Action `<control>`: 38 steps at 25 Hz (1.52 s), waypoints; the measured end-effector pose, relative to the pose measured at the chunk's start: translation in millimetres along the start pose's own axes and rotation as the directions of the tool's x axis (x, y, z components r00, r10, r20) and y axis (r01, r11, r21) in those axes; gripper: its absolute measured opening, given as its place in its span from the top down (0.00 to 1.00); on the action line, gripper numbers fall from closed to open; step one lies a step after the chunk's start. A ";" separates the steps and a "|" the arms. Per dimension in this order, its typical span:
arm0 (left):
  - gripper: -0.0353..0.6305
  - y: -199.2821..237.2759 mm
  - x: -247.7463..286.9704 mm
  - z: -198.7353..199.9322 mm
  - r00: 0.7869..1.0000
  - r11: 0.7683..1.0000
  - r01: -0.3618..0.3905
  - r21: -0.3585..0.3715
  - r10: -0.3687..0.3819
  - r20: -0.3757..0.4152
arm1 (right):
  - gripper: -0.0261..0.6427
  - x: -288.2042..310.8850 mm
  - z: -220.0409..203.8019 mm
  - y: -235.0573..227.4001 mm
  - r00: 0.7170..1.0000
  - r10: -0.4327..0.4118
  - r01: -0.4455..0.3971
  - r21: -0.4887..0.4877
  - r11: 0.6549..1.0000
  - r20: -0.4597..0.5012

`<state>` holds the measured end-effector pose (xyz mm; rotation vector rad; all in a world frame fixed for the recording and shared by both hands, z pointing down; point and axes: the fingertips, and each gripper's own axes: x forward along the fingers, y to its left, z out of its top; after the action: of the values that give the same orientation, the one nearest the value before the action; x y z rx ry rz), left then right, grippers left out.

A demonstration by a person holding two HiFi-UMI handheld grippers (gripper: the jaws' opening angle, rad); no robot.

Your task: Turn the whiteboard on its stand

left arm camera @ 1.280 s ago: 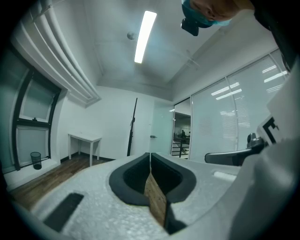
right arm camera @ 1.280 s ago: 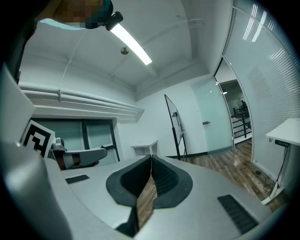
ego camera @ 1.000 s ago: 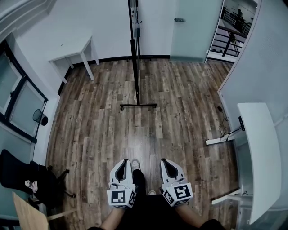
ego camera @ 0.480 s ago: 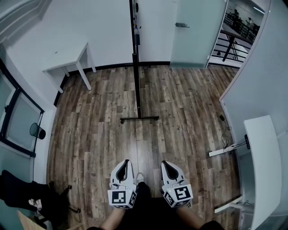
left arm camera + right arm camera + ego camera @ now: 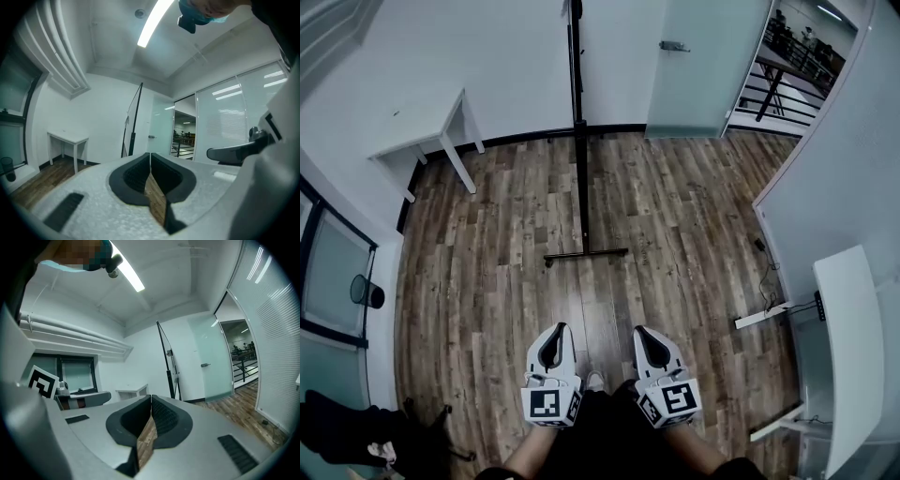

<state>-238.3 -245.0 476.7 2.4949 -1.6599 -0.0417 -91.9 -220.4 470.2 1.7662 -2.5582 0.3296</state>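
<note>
Head view: whiteboard [image 5: 575,56] seen edge-on as a thin dark upright against the far white wall. Its foot bar [image 5: 586,253] lies crosswise on the wood floor [image 5: 487,281]. Left gripper [image 5: 555,330] and right gripper [image 5: 645,332] are side by side, well short of the foot bar, and both point toward the whiteboard. Small white desk [image 5: 427,139] stands left of the whiteboard, glass door [image 5: 698,66] to its right.

Left gripper view: fingers [image 5: 137,176] together at the tips, nothing between them. The whiteboard stands beyond them, a little left of the tips and well apart.

Right gripper view: fingers [image 5: 165,420] together, nothing held. The whiteboard stands beyond them, slightly right of the tips, with no contact.
</note>
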 end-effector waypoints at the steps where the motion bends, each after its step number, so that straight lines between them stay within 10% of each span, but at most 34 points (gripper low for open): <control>1: 0.91 3.8 5.1 0.6 1.000 1.000 0.000 -0.004 0.000 0.000 | 0.94 6.9 1.0 -0.8 1.000 -0.001 0.001 -0.001 1.000 -0.003; 38: 0.91 95.1 394.7 -0.5 0.995 0.995 -0.098 0.028 0.099 -0.022 | 0.94 325.8 70.4 -190.8 0.997 0.075 -0.075 0.003 0.997 -0.014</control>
<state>-171.7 -643.9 512.5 2.4195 -1.7831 0.0206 -25.5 -598.6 475.5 1.6650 -2.6209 0.3451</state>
